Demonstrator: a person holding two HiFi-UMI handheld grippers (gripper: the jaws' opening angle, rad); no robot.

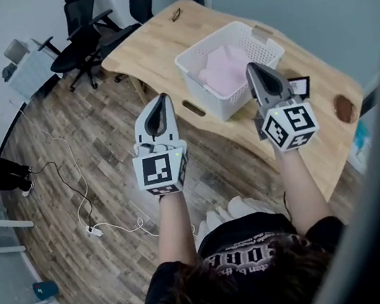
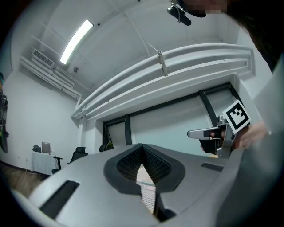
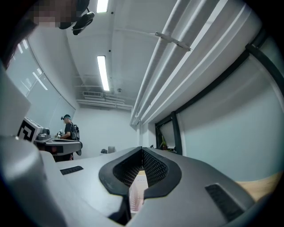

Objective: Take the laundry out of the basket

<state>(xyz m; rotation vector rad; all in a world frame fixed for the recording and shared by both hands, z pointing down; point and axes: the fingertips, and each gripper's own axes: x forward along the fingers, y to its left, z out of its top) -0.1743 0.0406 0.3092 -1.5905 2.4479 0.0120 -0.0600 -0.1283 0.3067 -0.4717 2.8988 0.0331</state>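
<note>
Left tool (image 1: pixel 161 98) over floor (image 1: pixel 74 229), right tool (image 1: pixel 252 67) beside white basket (image 1: pixel 193 54); both had jaws closed together, gripping nothing. Pink laundry (image 1: pixel 223 66) lay inside basket on worktop (image 1: pixel 152 43).

Kind of place: open office or lab-style workroom.
Seating: black swivel office chairs (image 1: pixel 84 36) grouped beside a white cabinet (image 1: pixel 28 71).
Furniture: long pale wooden table (image 1: pixel 153 47) with slots cut in its top.
Floor: grey-brown wood planks (image 1: pixel 104 146), with a white cable (image 1: pixel 75 189) trailing across.
Walls: glazed partitions (image 2: pixel 177 124) in black frames.
Ceiling: strip lights (image 2: pixel 76 41), white pipes (image 2: pixel 186 60), an air vent (image 2: pixel 42 57).
People: one figure with a backpack (image 3: pixel 69 128), standing far off.
</note>
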